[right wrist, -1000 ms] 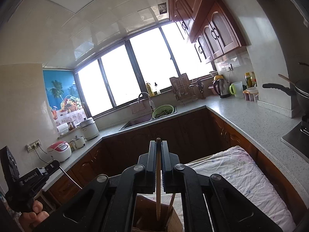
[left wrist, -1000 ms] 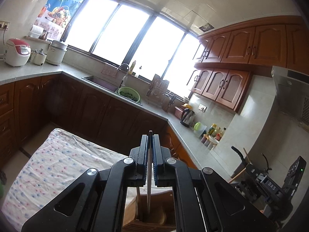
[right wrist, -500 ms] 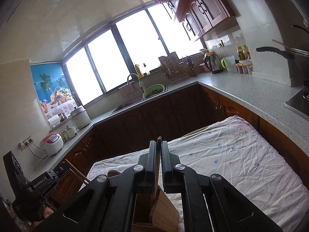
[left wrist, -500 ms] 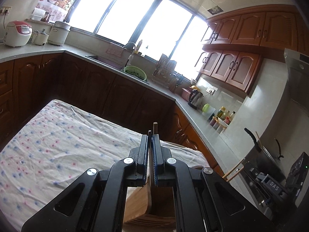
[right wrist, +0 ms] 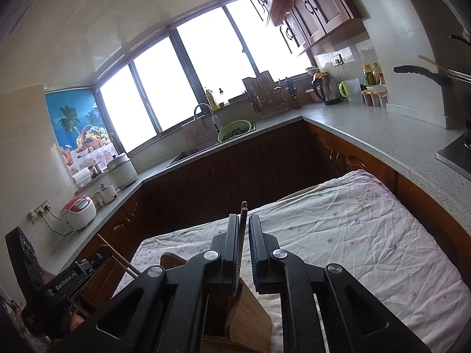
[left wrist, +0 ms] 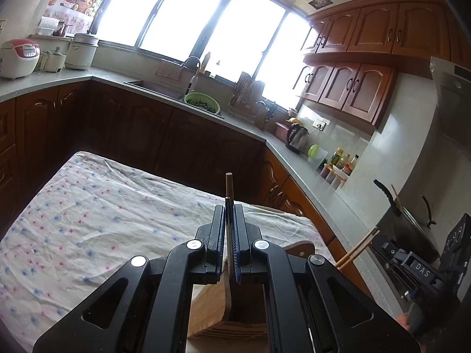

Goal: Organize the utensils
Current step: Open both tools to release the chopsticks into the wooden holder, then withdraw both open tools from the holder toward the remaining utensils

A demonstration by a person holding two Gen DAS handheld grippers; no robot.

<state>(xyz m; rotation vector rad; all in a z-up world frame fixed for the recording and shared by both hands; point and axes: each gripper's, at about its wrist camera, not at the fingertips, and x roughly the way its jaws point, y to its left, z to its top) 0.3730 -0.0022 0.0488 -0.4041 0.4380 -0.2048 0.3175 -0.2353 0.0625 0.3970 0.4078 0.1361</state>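
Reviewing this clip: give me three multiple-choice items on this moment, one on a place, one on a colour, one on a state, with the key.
1. Where is the green colander?
A. on the stove
B. at the sink, beside the tap
C. next to the rice cooker

2. What does the cloth on the table look like?
A. plain blue
B. black
C. white with small flowers

3. How is the left hand-held gripper?
A. shut on a chopstick
B. wide open and empty
C. shut on a spoon

Key:
1 B, it sits at the sink's edge under the tap.
2 C, pink and blue flowers dot the white fabric.
3 A, the stick rises from between the closed fingers.
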